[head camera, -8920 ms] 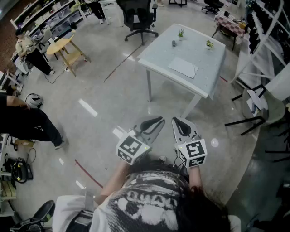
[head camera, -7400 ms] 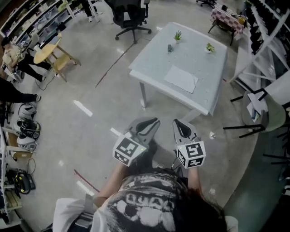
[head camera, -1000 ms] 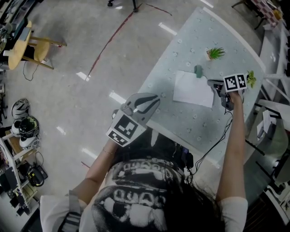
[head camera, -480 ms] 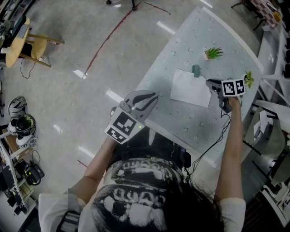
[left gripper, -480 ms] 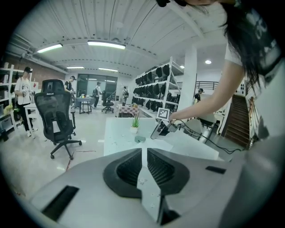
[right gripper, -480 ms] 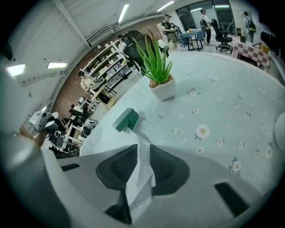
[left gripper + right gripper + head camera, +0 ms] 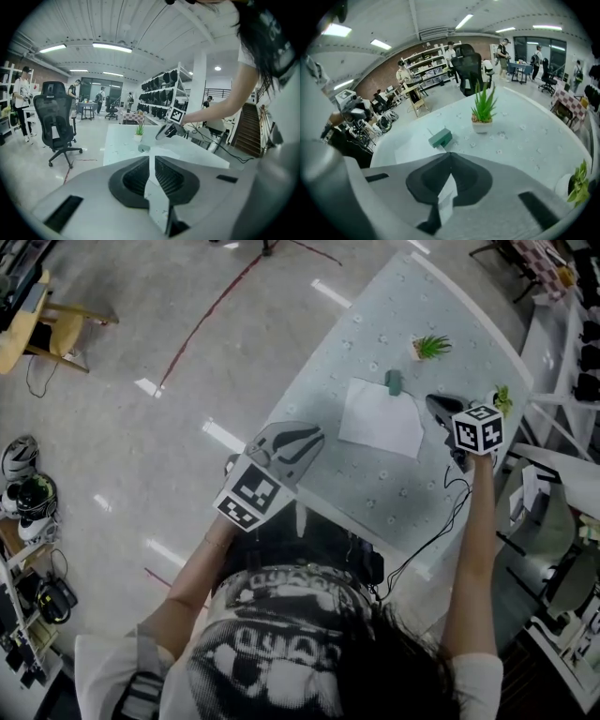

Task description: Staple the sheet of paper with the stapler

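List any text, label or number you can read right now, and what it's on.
No legible words or numbers.
The shirt print: lettering, too warped to read.
The left cube on the left gripper: a black-and-white square code, no words.
The right cube on the right gripper: the same kind of code.
The stapler: no label visible.
The sheet of paper: looks blank.

In the head view the right gripper partly hides a small plant; the stapler is too small for detail.
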`<state>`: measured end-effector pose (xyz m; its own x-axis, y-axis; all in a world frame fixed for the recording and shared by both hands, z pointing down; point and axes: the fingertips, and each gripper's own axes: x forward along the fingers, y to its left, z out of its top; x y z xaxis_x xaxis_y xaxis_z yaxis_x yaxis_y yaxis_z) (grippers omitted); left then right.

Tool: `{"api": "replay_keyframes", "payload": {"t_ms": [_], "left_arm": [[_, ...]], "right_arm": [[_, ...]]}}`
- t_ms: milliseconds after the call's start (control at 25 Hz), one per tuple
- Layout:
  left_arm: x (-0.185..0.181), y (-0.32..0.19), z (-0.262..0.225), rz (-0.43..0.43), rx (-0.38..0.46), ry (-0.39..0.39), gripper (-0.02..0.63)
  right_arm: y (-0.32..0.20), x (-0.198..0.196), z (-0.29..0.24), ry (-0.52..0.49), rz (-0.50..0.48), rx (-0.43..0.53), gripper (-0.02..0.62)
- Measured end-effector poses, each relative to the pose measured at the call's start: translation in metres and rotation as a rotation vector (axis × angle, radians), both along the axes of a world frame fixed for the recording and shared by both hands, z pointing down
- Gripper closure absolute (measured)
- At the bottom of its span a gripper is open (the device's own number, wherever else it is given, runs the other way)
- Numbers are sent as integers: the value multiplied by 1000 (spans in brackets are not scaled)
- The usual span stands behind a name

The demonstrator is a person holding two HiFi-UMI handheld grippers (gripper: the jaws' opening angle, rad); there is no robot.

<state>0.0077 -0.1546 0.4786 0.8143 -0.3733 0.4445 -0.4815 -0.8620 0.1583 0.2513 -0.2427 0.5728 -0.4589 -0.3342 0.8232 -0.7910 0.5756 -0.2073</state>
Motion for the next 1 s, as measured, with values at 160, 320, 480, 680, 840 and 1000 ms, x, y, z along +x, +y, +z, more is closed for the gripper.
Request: {"api": "replay_keyframes", "payload": {"t_ms": [160,320,480,680,840,1000], "left_arm": [[7,-1,1,-2,-1,22,572],[9,-4,0,-21,-1,45,572],[3,-7,2,-56,-4,62,572],[-10,-8,8,-107,-17,69,572],[-23,-11,18,-145,-33,69,572],[-26,-13,31,-166,-41,71,572]], "right_arm": [[-7,-30,-14,30,-121,38,589],[-12,-56,-8,119,-259,23,589],[-13,-69,9,211,-362,-14,591],[-7,-76,22,284,-449,-71,591],[-6,-80,31,352,-480,-131,591],[-5,-82,39,451,-530,-154,591]]}}
